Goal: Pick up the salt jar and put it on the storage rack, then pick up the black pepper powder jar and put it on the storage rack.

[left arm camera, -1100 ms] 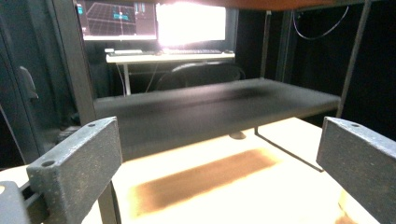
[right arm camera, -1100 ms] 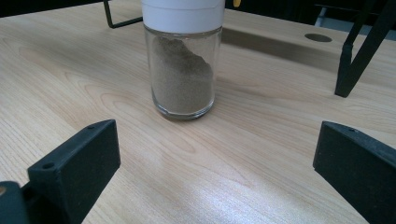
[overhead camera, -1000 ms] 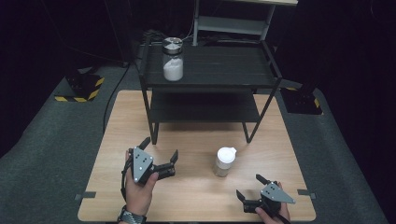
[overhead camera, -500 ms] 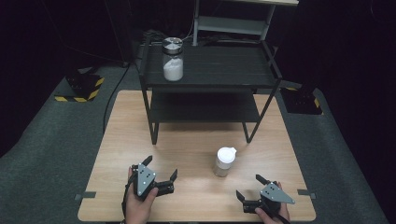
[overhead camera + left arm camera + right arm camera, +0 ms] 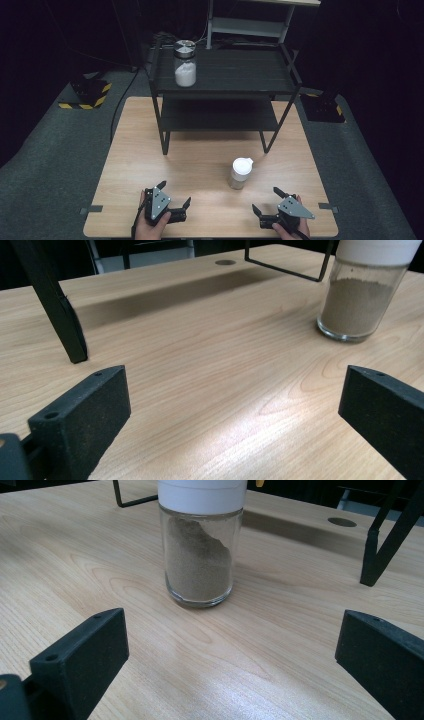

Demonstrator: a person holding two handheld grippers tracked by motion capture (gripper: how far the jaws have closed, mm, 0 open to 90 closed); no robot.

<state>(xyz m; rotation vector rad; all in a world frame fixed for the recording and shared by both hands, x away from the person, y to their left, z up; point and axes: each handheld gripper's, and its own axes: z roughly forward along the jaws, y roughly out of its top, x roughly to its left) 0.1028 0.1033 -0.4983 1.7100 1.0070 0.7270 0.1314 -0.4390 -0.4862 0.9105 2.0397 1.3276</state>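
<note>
Two grippers sit low at the near edge of the wooden table (image 5: 150,150), each held in a hand entering from the bottom of the high view. The left gripper (image 5: 174,202) rests near the left corner, jaws spread wide and empty, pointing across the board toward the spice jar (image 5: 240,173). The right gripper (image 5: 266,201) lies near the right corner, jaws likewise spread wide with nothing between them, angled left and forward toward the same jar.

The spice jar (glass, white cap, brown powder part-filling it) stands upright on the table between the two grippers and somewhat beyond them, clear of both. In the right gripper view it stands straight ahead, left of centre; in the left gripper view it appears at upper right.

A black shelf rack (image 5: 225,75) stands further back, with a second jar (image 5: 185,63) holding white powder on its top tier.
</note>
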